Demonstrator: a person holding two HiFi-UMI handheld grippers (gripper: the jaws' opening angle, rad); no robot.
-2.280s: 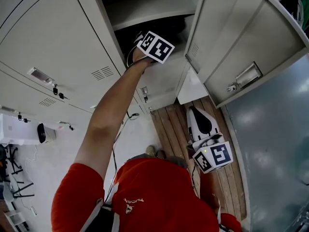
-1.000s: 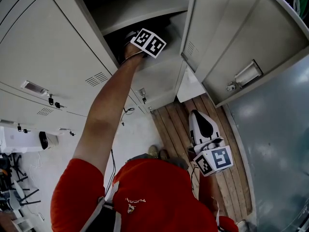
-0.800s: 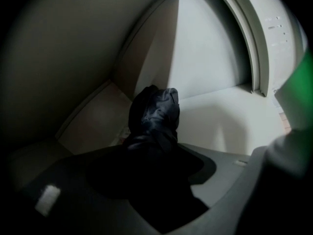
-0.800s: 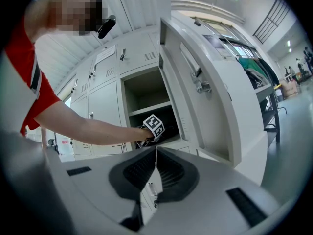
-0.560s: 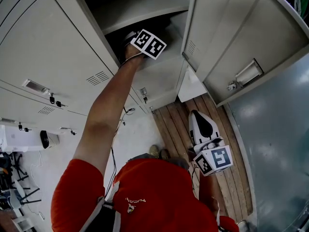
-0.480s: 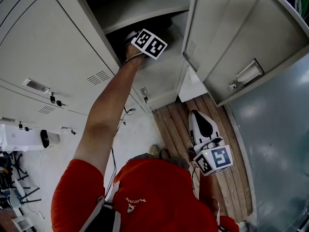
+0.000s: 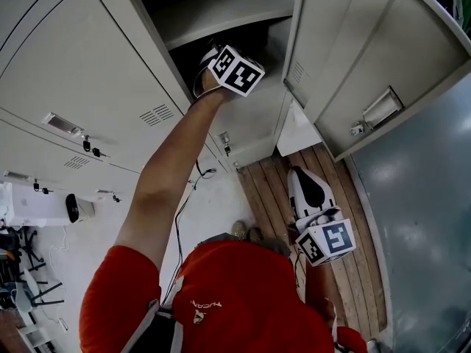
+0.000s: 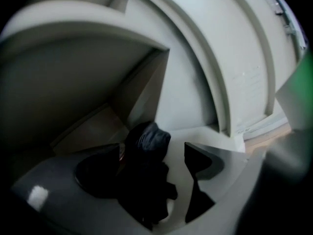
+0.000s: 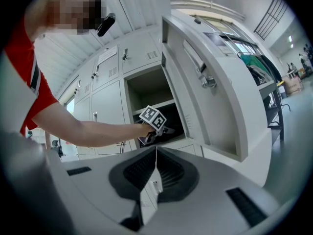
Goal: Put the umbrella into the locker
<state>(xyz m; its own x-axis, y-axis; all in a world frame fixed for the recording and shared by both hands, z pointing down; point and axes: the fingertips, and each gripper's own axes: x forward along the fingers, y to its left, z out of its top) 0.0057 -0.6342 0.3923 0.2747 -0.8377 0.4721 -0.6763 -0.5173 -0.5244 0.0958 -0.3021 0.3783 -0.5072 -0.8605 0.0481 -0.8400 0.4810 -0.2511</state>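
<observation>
Smooth matt grey painted metal locker (image 7: 96,65), shiny metal latch (image 7: 377,112), soft crinkly dark cloth umbrella (image 8: 146,140), brown wood plank floor (image 7: 268,190), red cloth shirt (image 7: 243,293)

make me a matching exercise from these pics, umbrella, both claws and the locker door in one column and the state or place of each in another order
Things
1. umbrella
2. left claw
3. right claw
4. locker door

States or places
a. shut, nothing in it
b. swung open
c. lying under the shelf
d. jaws wide apart

Pairs: 1-c, 2-d, 3-a, 4-b

Note: the left claw's jaws have just been opening, and the umbrella lies between them.
</observation>
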